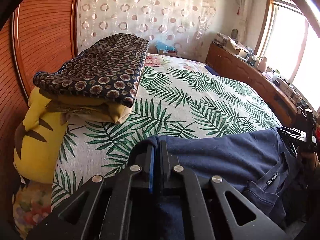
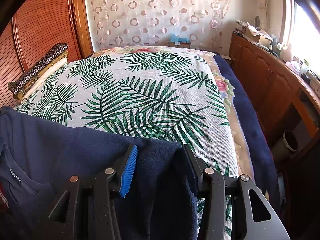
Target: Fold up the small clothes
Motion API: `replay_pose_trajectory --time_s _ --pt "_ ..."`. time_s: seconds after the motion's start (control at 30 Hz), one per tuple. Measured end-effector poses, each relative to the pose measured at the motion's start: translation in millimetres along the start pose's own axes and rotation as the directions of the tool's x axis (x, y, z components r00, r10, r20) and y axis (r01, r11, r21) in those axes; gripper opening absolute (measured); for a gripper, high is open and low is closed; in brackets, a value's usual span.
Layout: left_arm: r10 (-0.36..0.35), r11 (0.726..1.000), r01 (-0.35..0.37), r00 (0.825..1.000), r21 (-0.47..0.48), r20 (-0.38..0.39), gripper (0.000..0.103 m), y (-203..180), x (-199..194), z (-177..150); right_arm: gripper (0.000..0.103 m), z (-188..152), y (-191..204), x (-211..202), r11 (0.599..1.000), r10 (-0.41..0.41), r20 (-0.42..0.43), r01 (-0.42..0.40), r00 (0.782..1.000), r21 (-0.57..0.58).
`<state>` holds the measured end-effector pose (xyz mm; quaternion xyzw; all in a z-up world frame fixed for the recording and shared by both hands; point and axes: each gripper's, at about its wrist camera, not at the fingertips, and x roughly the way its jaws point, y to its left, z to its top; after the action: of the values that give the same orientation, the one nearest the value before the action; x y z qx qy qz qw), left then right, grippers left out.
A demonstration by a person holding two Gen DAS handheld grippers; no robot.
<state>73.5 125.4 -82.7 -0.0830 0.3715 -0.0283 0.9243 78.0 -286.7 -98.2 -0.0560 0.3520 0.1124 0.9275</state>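
A navy shirt (image 1: 230, 156) lies at the near edge of the bed, its collar and label (image 1: 272, 178) facing up. My left gripper (image 1: 157, 146) is shut on the shirt's left corner, with fabric folded over its fingertips. In the right wrist view the same shirt (image 2: 70, 146) spreads left, and a thick fold of it fills the gap between the blue pad (image 2: 129, 172) and the other finger. My right gripper (image 2: 160, 154) holds that fold with its jaws well apart. The right gripper (image 1: 294, 138) also shows at the shirt's far corner in the left wrist view.
The palm-leaf bedspread (image 2: 150, 92) stretches ahead. A folded stack topped by a dark ring-patterned cloth (image 1: 104, 70) and a yellow plush toy (image 1: 38, 140) sit against the wooden headboard (image 1: 40, 30). A cluttered wooden cabinet (image 2: 270, 84) and a bin (image 2: 290, 140) stand on the right.
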Motion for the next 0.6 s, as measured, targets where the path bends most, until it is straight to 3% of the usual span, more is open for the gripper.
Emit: replay_pose_trajectory --time_s 0.3,0.4,0.47,0.6 --pt "0.004 1.000 -0.004 0.999 0.003 -0.038 0.006 -0.8 7.6 -2.7 0.048 0.0 0.1 -0.1 1.000 -0.001 0.000 0.001 1.000 0.000" --pt "0.042 0.999 -0.042 0.999 0.019 -0.023 0.025 -2.1 4.2 -0.8 0.048 0.1 -0.2 -0.1 1.000 0.000 0.001 0.000 1.000 0.002" --pt "0.036 0.999 -0.036 0.999 0.026 -0.009 0.046 -1.4 2.3 1.7 0.048 0.0 0.1 -0.2 1.000 -0.001 0.001 0.001 1.000 0.001" --pt "0.028 0.999 -0.026 0.999 0.040 -0.046 0.052 -0.1 14.0 3.6 0.048 0.0 -0.1 -0.1 1.000 -0.002 0.002 0.002 1.000 0.002"
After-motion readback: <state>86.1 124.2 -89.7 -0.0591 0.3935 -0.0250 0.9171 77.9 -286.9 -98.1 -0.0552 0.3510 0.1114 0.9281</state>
